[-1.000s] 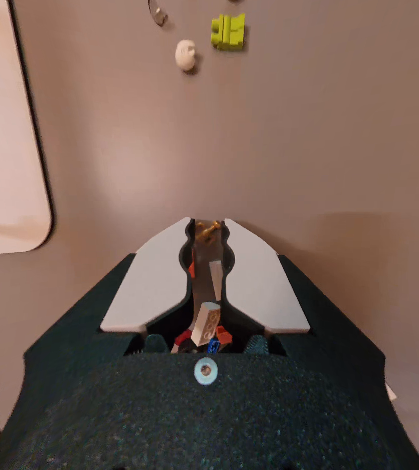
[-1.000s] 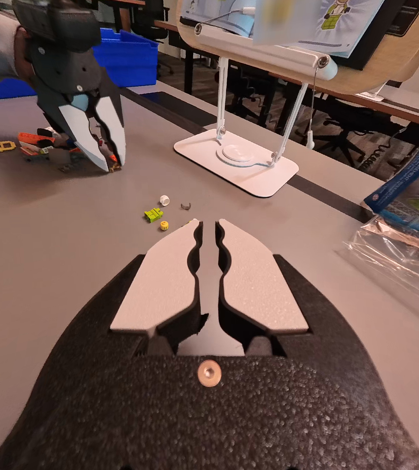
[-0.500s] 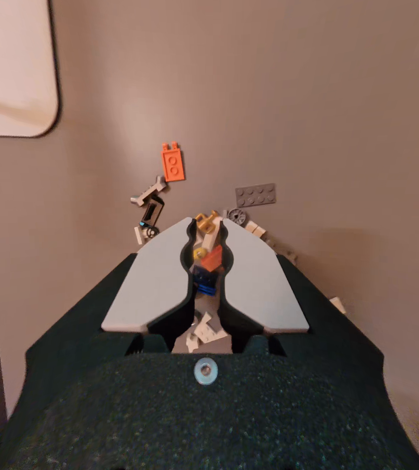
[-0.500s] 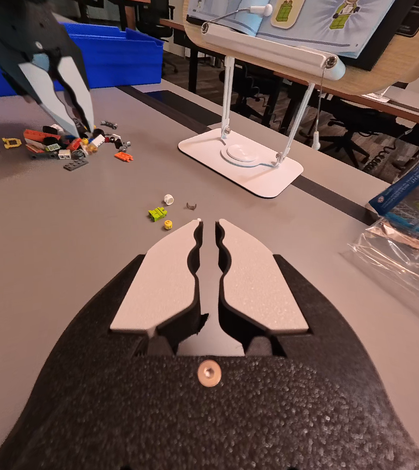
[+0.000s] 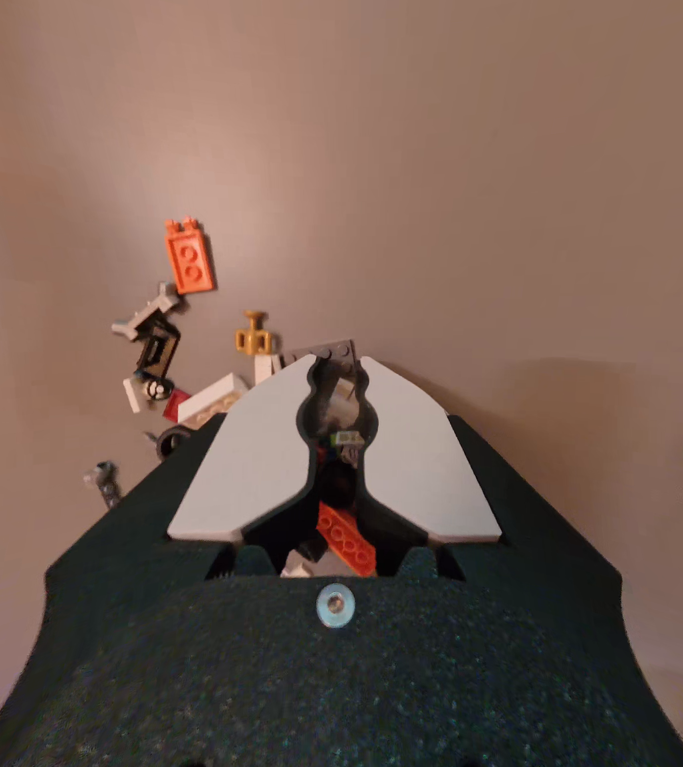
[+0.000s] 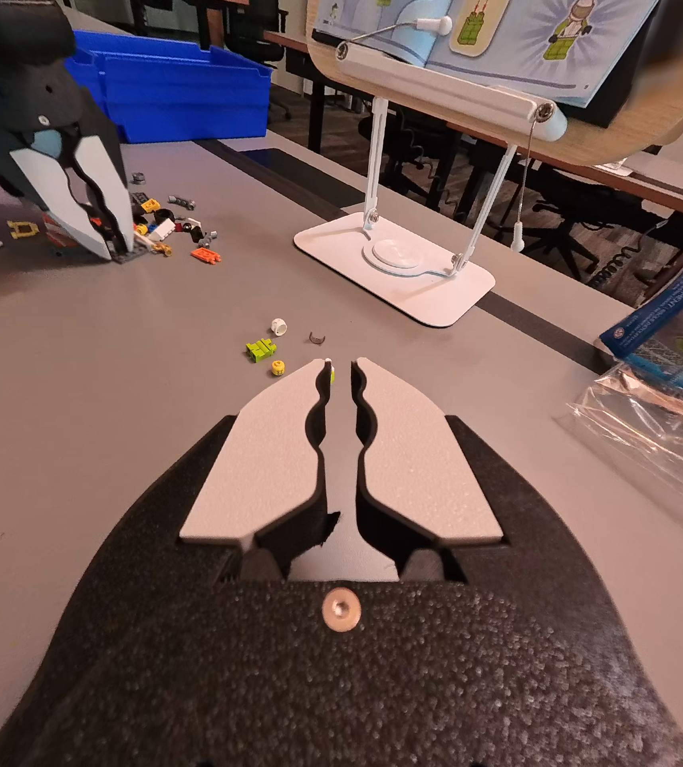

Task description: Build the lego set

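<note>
My left gripper (image 5: pixel 337 360) points down into a pile of loose Lego pieces (image 6: pixel 165 226). Its jaws stand a little apart, with the tips over a grey plate (image 5: pixel 337 348) and nothing clamped. An orange clip plate (image 5: pixel 188 259), a gold piece (image 5: pixel 254 338) and a white brick (image 5: pixel 207 396) lie to its left. It also shows in the right wrist view (image 6: pixel 118 249). My right gripper (image 6: pixel 339 365) hovers low over the table, narrowly open and empty. Lime minifigure legs (image 6: pixel 261 350), a yellow head (image 6: pixel 277 367) and a white piece (image 6: pixel 279 326) lie just ahead of it.
A white book stand (image 6: pixel 393 269) holds the instruction booklet (image 6: pixel 497 37) beyond the parts. Blue bins (image 6: pixel 182 95) stand at the back left. A plastic bag (image 6: pixel 655 419) and the set's box (image 6: pixel 672 332) lie on the right. The gap from one gripper's tips to the other's is roughly 30 cm. The white brick (image 5: pixel 207 396) is about 5 cm from my left fingertips and 35 cm from my right. Look for it in the right wrist view (image 6: pixel 163 227) too. To the yellow head (image 6: pixel 277 367): right tips about 12 cm, left tips about 20 cm.
My left gripper has moved away from the minifigure parts to the pile and come down onto it. Its jaw gap is unchanged. The right gripper has hardly moved.
</note>
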Tool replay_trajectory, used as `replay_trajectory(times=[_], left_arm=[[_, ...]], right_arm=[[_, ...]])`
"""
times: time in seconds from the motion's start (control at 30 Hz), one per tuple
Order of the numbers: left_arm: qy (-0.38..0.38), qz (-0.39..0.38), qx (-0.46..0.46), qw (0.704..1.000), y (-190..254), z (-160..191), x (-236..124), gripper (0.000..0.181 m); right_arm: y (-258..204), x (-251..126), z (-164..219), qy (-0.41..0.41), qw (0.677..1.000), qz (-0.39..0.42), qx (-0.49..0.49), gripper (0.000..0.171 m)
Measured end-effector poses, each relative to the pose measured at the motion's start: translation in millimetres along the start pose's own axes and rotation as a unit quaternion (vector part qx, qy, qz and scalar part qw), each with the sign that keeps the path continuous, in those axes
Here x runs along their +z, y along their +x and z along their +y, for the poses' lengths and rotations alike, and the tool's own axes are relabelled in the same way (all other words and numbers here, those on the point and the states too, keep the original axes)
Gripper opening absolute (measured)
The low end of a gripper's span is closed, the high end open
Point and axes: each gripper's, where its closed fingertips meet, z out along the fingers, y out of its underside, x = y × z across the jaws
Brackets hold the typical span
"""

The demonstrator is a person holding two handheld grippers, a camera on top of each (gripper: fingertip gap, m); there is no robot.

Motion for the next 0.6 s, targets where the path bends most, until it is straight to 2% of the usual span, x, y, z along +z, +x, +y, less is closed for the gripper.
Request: replay_trajectory(times=[0.27, 0.47, 0.6], left_arm=[[-0.024, -0.026, -0.032, 0.999, -10, 37, -19, 0.017], [0.039, -0.073, -0.070, 0.994, -13, 34, -55, 0.022], [0.078, -0.046, -0.076, 0.993, 22, 28, -60, 0.020]], right_arm=[[-2, 0, 0, 0.000, 1.000, -0.003, -0.002, 0.009], [-3, 0, -1, 0.002, 1.000, -0.004, -0.004, 0.009], [-3, 0, -2, 0.002, 1.000, -0.004, -0.007, 0.009]])
